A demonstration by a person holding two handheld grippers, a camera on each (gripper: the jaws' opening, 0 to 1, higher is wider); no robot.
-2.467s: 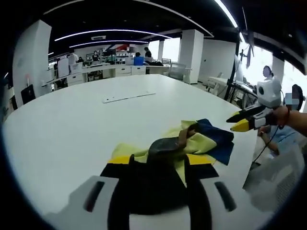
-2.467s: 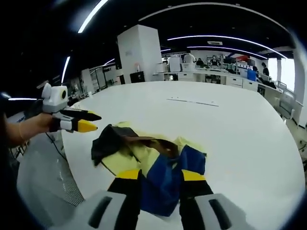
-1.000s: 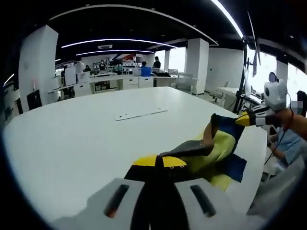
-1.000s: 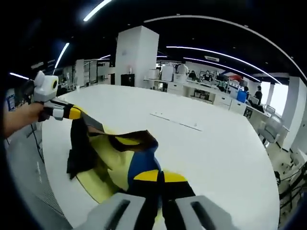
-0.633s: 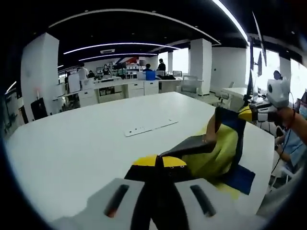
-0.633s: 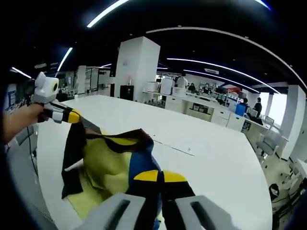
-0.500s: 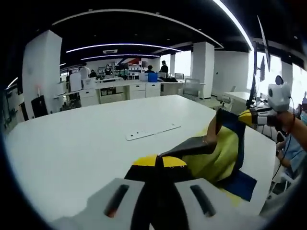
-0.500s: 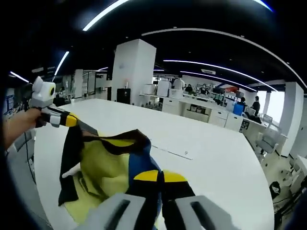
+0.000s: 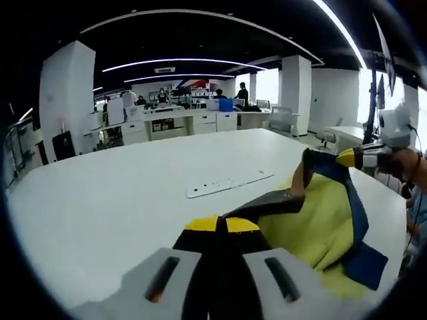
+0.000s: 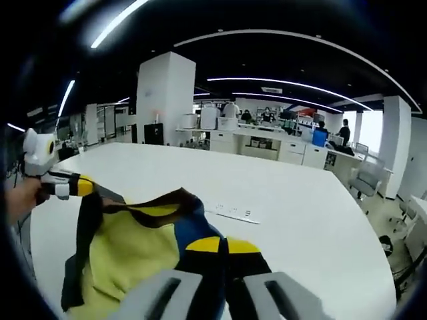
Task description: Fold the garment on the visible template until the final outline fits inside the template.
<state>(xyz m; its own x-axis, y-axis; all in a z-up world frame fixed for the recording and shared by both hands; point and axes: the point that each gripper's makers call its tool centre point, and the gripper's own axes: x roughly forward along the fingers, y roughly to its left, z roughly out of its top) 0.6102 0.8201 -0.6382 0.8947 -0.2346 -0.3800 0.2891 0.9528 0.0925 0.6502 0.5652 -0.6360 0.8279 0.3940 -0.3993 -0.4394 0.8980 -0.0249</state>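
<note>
Garment (image 9: 320, 220) hangs above white worktop (image 9: 120, 200), soft, floppy, light. Left hand-held gripper (image 9: 220, 225) and right hand-held gripper (image 10: 219, 245) each pinch top edge tight. Best grip: corners.

The garment (image 9: 319, 223) is a yellow-green piece with dark blue panels and a black-and-brown trimmed edge. It is lifted off the white counter (image 9: 120, 200) and stretched between the two tools, its upper edge pulled into a sagging line. The left tool (image 9: 221, 225) has its jaws pressed together on the dark trim at one end; the right tool (image 10: 223, 246) is clamped on the blue part at the other end. Below that line the yellow body hangs in loose folds, with a blue corner drooping lowest. A thin white strip, perhaps the template (image 9: 230, 183), lies flat on the counter beyond the garment.
</note>
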